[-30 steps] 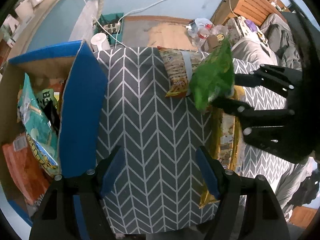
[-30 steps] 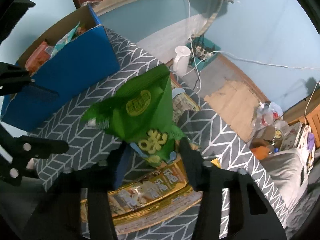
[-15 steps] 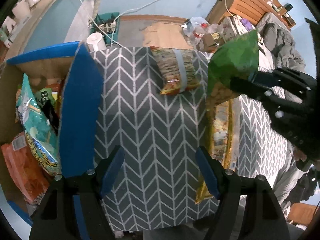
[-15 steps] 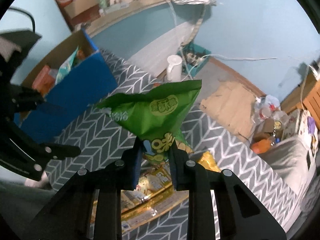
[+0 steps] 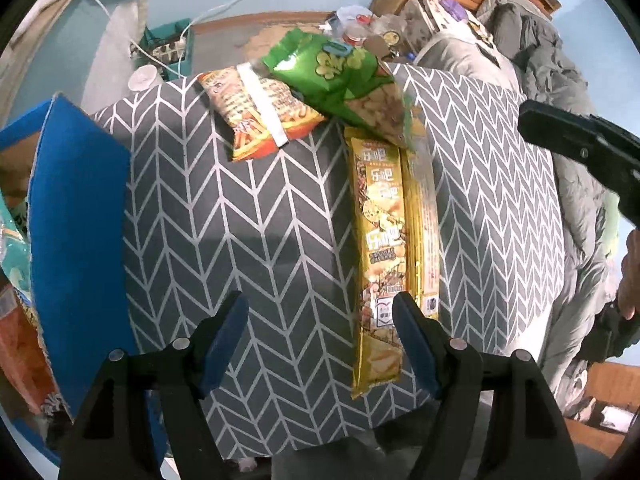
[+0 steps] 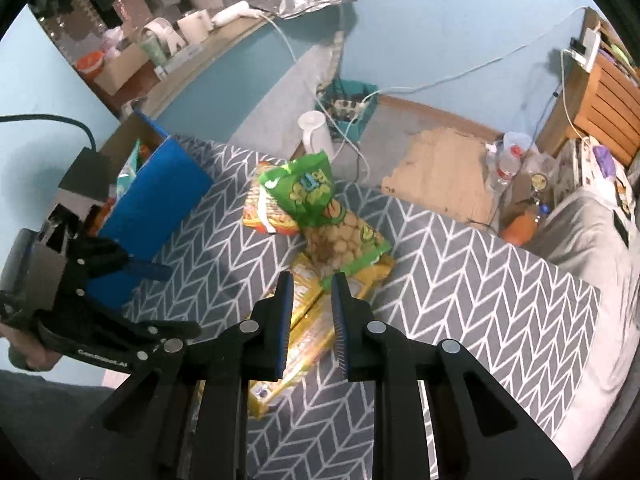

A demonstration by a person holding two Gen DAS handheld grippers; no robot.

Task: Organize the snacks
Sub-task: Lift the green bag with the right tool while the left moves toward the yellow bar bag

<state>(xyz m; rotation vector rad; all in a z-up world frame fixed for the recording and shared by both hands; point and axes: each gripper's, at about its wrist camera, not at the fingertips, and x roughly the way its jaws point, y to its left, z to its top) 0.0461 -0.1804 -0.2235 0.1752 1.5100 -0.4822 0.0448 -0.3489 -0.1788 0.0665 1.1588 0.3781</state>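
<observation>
A green snack bag [image 5: 340, 80] [image 6: 324, 216] lies on the grey chevron table [image 5: 248, 232], overlapping an orange snack bag [image 5: 260, 116] [image 6: 262, 214] and long yellow snack packs [image 5: 384, 248] [image 6: 308, 320]. My left gripper [image 5: 320, 332] is open and empty above the table's near edge, beside the yellow packs; it shows at left in the right wrist view [image 6: 148, 280]. My right gripper [image 6: 310, 296] is empty, jaws a narrow gap apart, held above the yellow packs. A blue box [image 5: 76, 216] [image 6: 156, 208] of snacks stands at the left.
The blue box holds several snack bags [image 5: 16, 312]. Beyond the table are a white kettle [image 6: 316, 136], a power strip with cables [image 6: 348, 104] and cardboard [image 6: 440, 164] on the floor. A bed with grey bedding [image 5: 576, 184] lies to the right.
The right gripper let go of the green bag, which dropped onto the orange bag and yellow packs. The right gripper pulled back and up. The left gripper stayed open.
</observation>
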